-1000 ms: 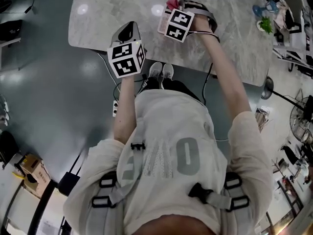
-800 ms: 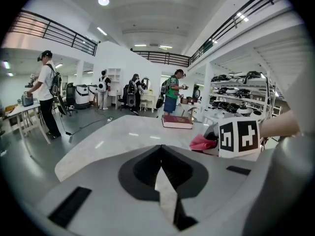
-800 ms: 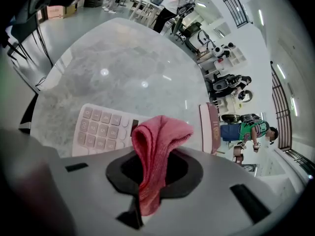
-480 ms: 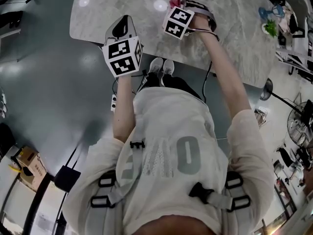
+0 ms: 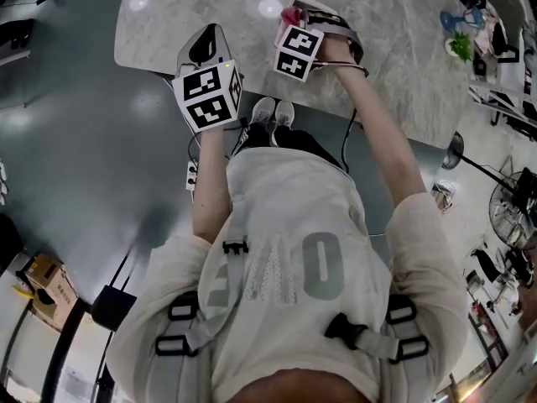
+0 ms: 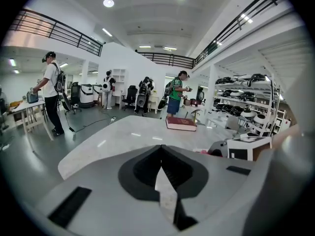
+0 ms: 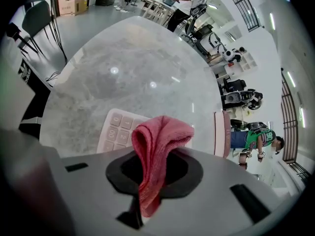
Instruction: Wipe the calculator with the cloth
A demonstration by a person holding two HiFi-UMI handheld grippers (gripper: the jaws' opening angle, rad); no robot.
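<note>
From the head view, the person stands at the near edge of a grey marble table (image 5: pixel 394 32), both arms stretched forward and a pair of pale shoes (image 5: pixel 275 117) showing on the floor below. The left gripper (image 5: pixel 208 40) is held over the table's near edge, off to the left, with its marker cube facing up. The right gripper (image 5: pixel 295 15) is further in over the tabletop, pointing steeply down, and a bit of pink cloth (image 5: pixel 290 13) shows at its tip. The two grippers are near each other but apart. In the left gripper view, the jaws are pressed together with nothing between them. Beyond them the tabletop stretches away, with a dark red book (image 6: pixel 181 123) lying flat near its far side. The right gripper's marker cube shows at the right edge of this view, and several people stand in the hall beyond. In the right gripper view, the jaws are clamped on the cloth, which runs up between them and bunches into a folded loop above the tips. A pale pink calculator (image 7: pixel 115 132) lies flat on the table, keys up, just beyond the jaws. The cloth's loop hangs over its right part; whether the two touch cannot be told. The book lies to the right of the calculator, apart from it.
</note>
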